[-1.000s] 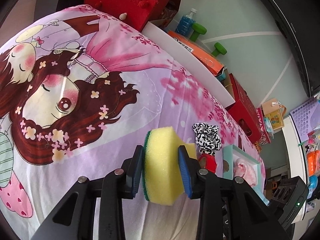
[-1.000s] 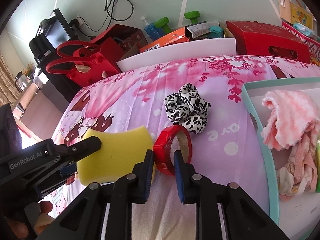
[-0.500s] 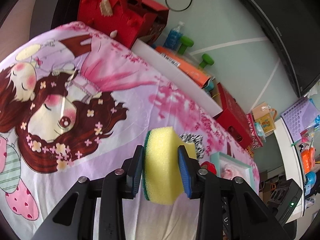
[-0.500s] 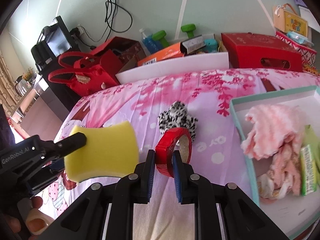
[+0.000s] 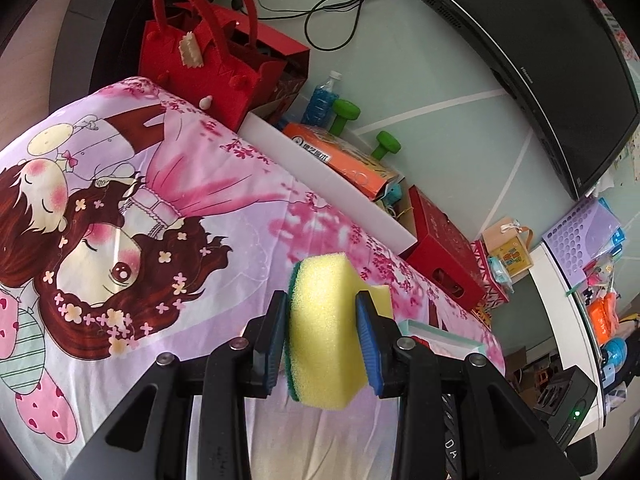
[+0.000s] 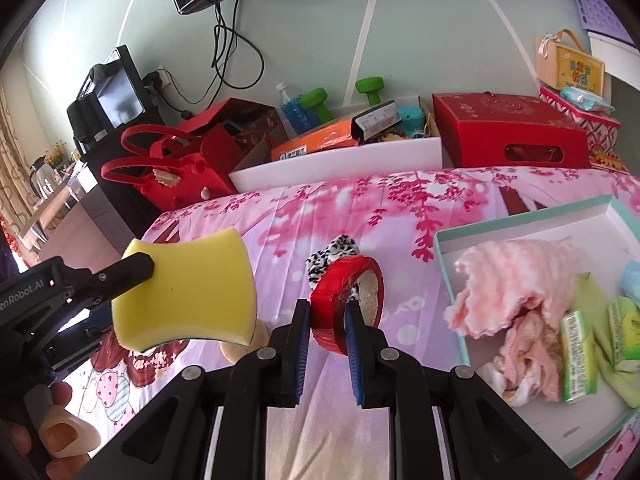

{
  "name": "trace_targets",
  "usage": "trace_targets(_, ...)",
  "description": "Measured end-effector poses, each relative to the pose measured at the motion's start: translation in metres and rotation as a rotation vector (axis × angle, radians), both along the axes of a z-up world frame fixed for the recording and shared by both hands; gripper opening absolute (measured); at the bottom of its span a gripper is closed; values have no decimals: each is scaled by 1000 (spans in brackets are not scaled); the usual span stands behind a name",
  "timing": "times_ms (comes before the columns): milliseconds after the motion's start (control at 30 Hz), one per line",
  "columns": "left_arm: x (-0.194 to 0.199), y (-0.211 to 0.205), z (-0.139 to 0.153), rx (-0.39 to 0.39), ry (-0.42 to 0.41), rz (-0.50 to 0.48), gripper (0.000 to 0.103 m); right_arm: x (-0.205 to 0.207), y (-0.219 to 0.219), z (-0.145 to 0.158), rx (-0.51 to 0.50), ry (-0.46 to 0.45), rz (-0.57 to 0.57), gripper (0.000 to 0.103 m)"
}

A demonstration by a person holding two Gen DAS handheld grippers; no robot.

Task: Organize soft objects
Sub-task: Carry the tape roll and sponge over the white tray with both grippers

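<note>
My left gripper (image 5: 323, 320) is shut on a yellow sponge with a green scrub side (image 5: 326, 328), held in the air above the pink cartoon bedsheet (image 5: 160, 208). The sponge also shows in the right wrist view (image 6: 188, 294). My right gripper (image 6: 327, 320) is shut on a red tape roll (image 6: 347, 304), lifted above the sheet. A black-and-white scrunchie (image 6: 332, 256) lies on the sheet behind the roll. The teal-rimmed box (image 6: 520, 220) at right holds a pink fluffy cloth (image 6: 516, 284), green packets and other soft items.
Behind the bed stand a red felt bag (image 5: 200, 56), a white box (image 6: 336, 164) with an orange carton, a blue bottle and green dumbbells, and a red gift box (image 6: 508, 132). A monitor (image 5: 520, 40) hangs on the wall. A shelf with clutter (image 5: 592, 280) stands at right.
Both grippers have risen with their loads. The bed and the scrunchie look farther away, and more of the teal-rimmed box has come into the right wrist view.
</note>
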State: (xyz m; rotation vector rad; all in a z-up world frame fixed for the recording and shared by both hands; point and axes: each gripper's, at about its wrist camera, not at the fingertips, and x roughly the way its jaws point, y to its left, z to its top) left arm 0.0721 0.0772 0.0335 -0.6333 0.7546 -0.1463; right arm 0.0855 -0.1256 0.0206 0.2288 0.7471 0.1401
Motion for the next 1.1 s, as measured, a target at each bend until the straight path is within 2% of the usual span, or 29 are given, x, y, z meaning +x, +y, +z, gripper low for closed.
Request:
trace_targets(267,-1,-18,11,-2,-47,-31,35,-14,-23,20,-16,-50,-55,19)
trace_targets(567,-1,-64,26,-13,-102,-138,35,-35,-69,42,-29,-100,-163,19)
trace_targets(1100,0,-152,27,4,-130,-321,35,-60,-154,36,-59,-54,-362,19)
